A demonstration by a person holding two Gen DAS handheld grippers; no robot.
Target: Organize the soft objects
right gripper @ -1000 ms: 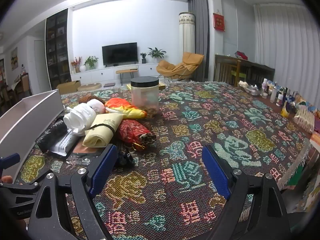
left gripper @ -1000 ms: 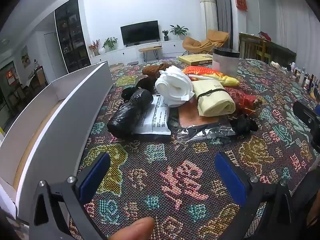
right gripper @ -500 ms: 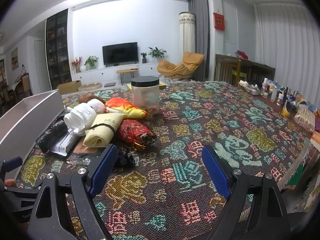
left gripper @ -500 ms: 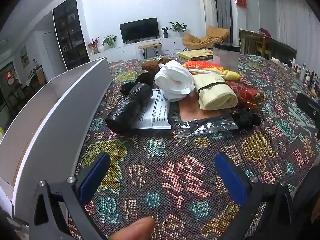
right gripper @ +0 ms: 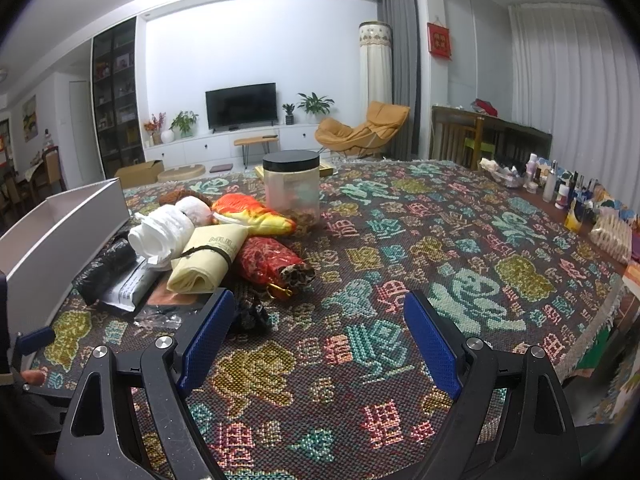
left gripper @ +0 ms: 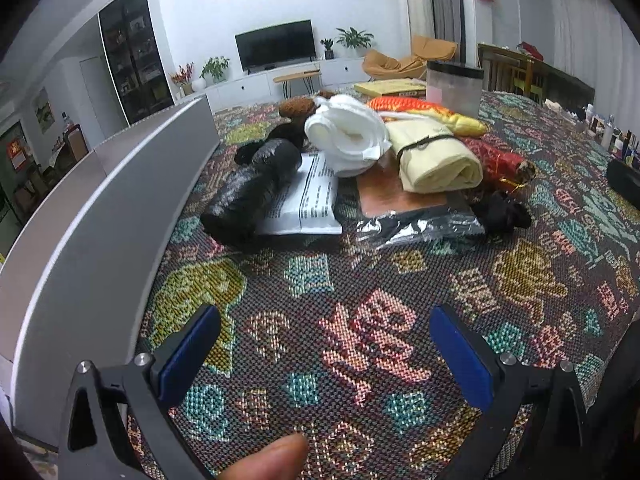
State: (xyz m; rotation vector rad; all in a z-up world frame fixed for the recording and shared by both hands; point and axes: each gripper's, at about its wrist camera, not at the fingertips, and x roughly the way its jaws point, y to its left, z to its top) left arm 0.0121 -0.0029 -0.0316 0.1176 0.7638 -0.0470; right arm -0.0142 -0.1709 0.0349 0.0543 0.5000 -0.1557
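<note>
A heap of soft things lies on the patterned tablecloth [left gripper: 360,280]: a black plastic roll [left gripper: 248,196], a white cloth bundle [left gripper: 348,136], a yellow rolled bag [left gripper: 436,160] with a black band, an orange fish plush [left gripper: 424,110], a red pouch [left gripper: 496,158], a brown plush [left gripper: 296,106] and a small black cloth [left gripper: 502,212]. My left gripper [left gripper: 324,356] hangs open over bare cloth, short of the heap. My right gripper [right gripper: 316,336] is open too, to the right of the heap [right gripper: 208,256], nothing between its fingers. The left gripper's blue tip [right gripper: 34,340] shows at the right view's left edge.
A long white box [left gripper: 100,216] runs along the table's left side. A clear jar with a black lid [right gripper: 292,188] stands behind the heap. A white printed packet [left gripper: 308,200] and a foil pouch [left gripper: 416,224] lie under the soft things. Bottles [right gripper: 560,188] line the right edge.
The left gripper has tipped slightly toward the heap, which sits a little higher in its view. The right gripper has not moved.
</note>
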